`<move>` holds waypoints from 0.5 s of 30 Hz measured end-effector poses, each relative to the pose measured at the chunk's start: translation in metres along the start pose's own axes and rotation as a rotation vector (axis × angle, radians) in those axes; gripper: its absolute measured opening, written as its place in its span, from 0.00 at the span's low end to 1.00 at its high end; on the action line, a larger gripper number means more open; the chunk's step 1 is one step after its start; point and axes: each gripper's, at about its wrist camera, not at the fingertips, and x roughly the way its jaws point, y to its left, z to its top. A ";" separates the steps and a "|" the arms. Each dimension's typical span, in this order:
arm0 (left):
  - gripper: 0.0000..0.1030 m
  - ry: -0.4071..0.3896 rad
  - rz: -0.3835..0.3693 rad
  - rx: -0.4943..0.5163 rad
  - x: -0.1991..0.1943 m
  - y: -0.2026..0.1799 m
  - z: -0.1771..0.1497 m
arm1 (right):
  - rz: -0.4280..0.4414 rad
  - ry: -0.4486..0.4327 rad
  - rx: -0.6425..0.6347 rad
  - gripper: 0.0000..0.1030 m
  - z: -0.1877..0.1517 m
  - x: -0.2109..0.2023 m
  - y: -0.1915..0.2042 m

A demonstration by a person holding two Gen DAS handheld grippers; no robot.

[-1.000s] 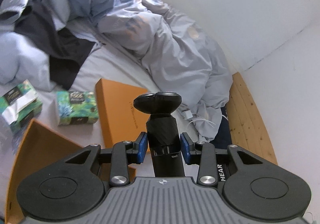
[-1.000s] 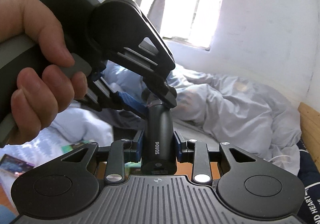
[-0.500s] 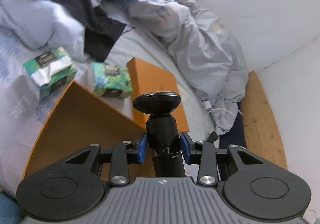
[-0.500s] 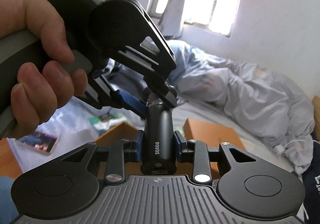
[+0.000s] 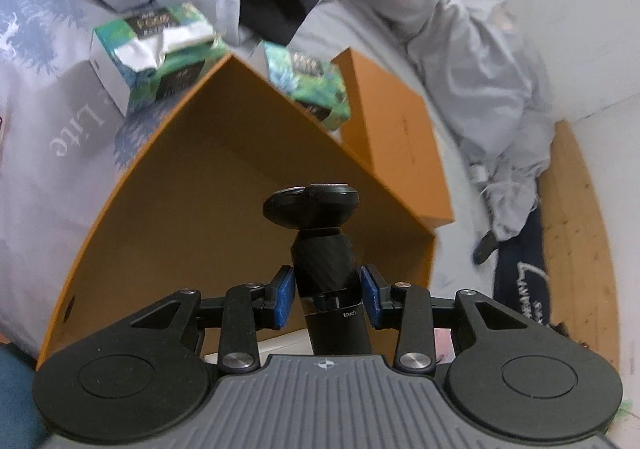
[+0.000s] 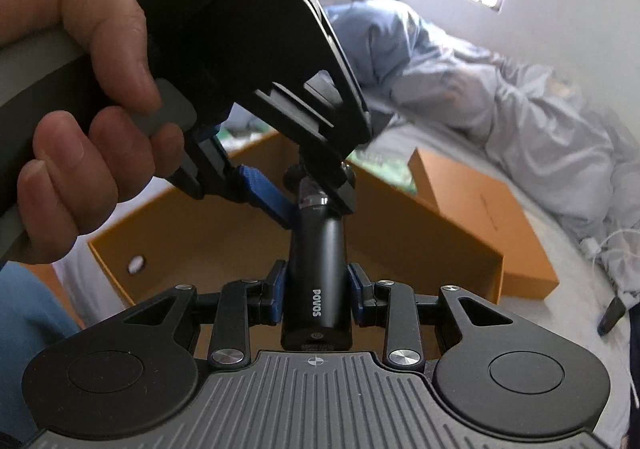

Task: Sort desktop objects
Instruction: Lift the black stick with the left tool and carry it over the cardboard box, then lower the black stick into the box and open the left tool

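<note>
Both grippers were clamped on one thing – a black, hard-shelled electric shaver with a round multi-head top (image 5: 312,205) and a smooth cylindrical handle. The left gripper (image 5: 326,299) pinched it between blue pads just under the textured neck; the right gripper (image 6: 316,295) pinched the lower handle, near the printed brand name, so the shaver was held at two points along its length. It hung above the open orange cardboard box (image 5: 192,217), not yet inside as far as I could judge.

It looked rigid and fairly light, with weight concentrated in the handle. The glossy lower barrel seemed likely to slip – the ribbed neck offered the surer hold. The pivoting head looked the fragile part, best left unsqueezed.

A person's hand (image 6: 76,121) gripped the left tool's grey handle, seen at the near left of the right wrist view.

Counted: one shaver, one open box, one flat orange lid (image 5: 396,137) lying to its right, two green-patterned tissue packs (image 5: 156,49) (image 5: 308,89) at the far side of the box, one rumpled pale-blue duvet (image 5: 472,41), and one white charger with cable (image 6: 592,249) at the far right.
</note>
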 end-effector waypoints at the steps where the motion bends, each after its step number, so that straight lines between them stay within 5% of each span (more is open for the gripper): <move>1: 0.36 0.009 0.004 -0.002 0.005 0.002 -0.001 | 0.004 0.014 0.002 0.33 -0.001 0.004 -0.001; 15: 0.35 0.114 0.092 -0.043 0.063 0.021 -0.001 | 0.066 0.219 0.051 0.34 -0.022 0.064 0.001</move>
